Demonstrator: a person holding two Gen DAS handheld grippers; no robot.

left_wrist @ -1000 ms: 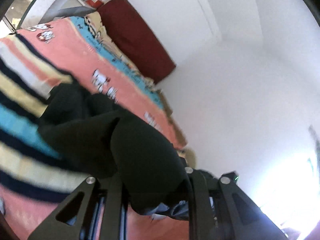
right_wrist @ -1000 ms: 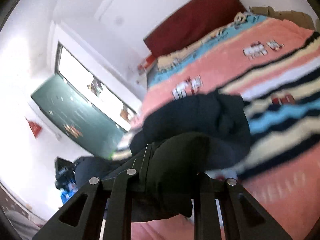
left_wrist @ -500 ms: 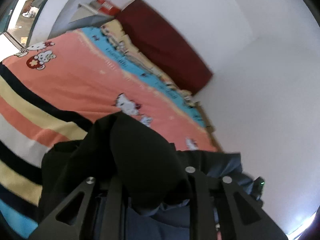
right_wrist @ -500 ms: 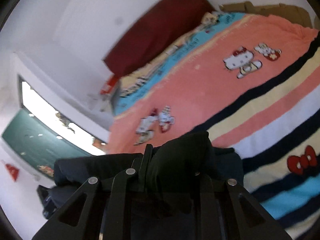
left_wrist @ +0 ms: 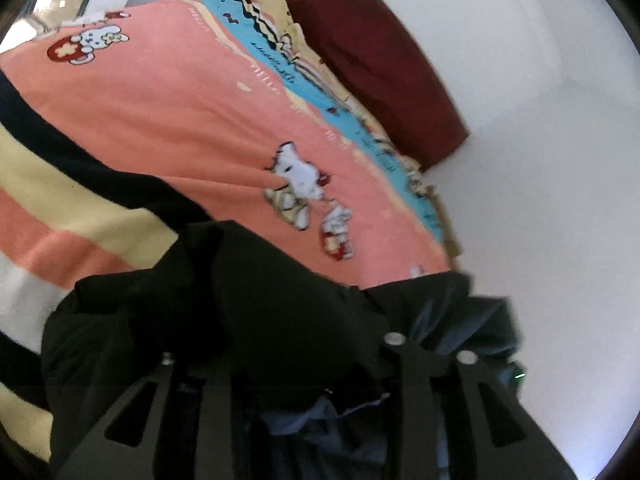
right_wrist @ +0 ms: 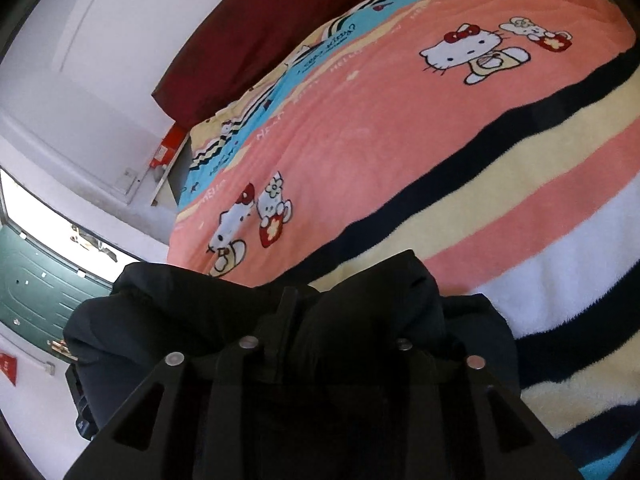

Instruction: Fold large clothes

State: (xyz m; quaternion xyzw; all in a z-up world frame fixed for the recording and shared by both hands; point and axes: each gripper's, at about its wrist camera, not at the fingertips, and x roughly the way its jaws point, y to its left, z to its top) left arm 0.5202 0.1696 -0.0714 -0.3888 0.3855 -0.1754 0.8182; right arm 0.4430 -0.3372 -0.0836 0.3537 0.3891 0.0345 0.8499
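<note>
Left claw [left_wrist: 288,344] and right claw [right_wrist: 332,344], jaws just opening, half-parted with folds of the dark garment [left_wrist: 256,300] bunched between the fingers; firm grip or loose, impossible to tell. Garment heaped at 6 o'clock on the bed, over a striped cartoon-cat blanket [right_wrist: 400,140]. Toward 12 o'clock, a maroon headboard cushion [left_wrist: 380,52] against the white wall [left_wrist: 560,200].

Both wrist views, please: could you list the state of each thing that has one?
Dark garment: bunched, lying on the blanket.
Blanket: spread flat over the bed.
Left gripper: jaws just opening, cloth between them.
Right gripper: jaws just opening, cloth between them.
</note>
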